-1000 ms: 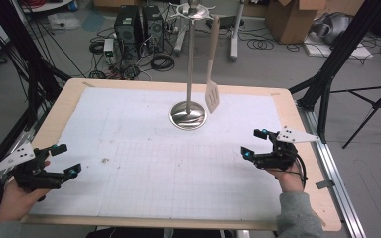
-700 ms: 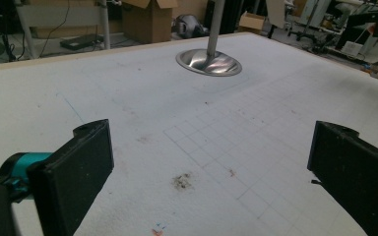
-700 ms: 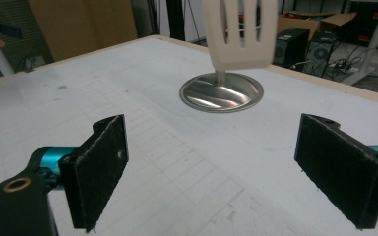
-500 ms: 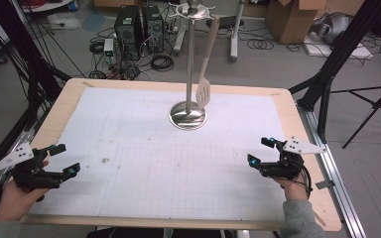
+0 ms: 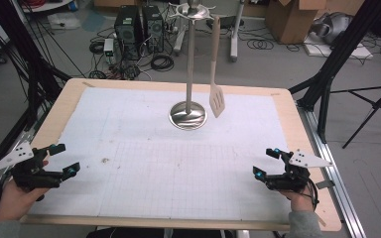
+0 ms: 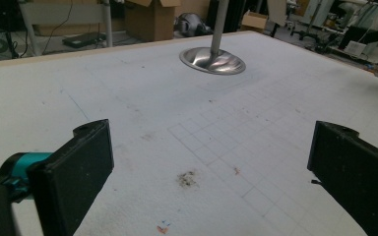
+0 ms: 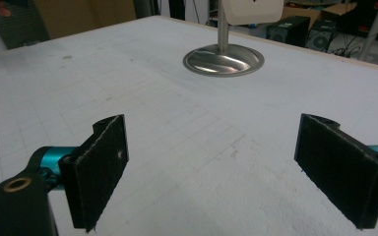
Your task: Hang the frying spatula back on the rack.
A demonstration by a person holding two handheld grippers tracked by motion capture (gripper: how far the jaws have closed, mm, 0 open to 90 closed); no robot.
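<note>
A metal stand (image 5: 189,74) with a round shiny base (image 5: 188,118) rises at the far middle of the table. From its top hooks hangs a wooden slotted spatula (image 5: 215,96), its blade just above the base's right side. My left gripper (image 5: 61,158) rests open at the near left corner, nothing between its jaws. My right gripper (image 5: 267,162) is open at the near right edge, also empty. The left gripper view looks across the mat to the stand's base (image 6: 212,60). In the right gripper view the base (image 7: 224,59) and the spatula's blade (image 7: 253,11) lie ahead.
A white gridded mat (image 5: 178,158) covers the wooden table (image 5: 59,101); a small dark stain (image 5: 104,160) marks it near the left. Beyond the far edge are computer towers (image 5: 139,25), cables, cardboard boxes and black tripod legs (image 5: 327,84).
My right gripper has drawn back toward the near right edge of the table. The hanging spatula has swung on its hook. The left gripper has barely moved.
</note>
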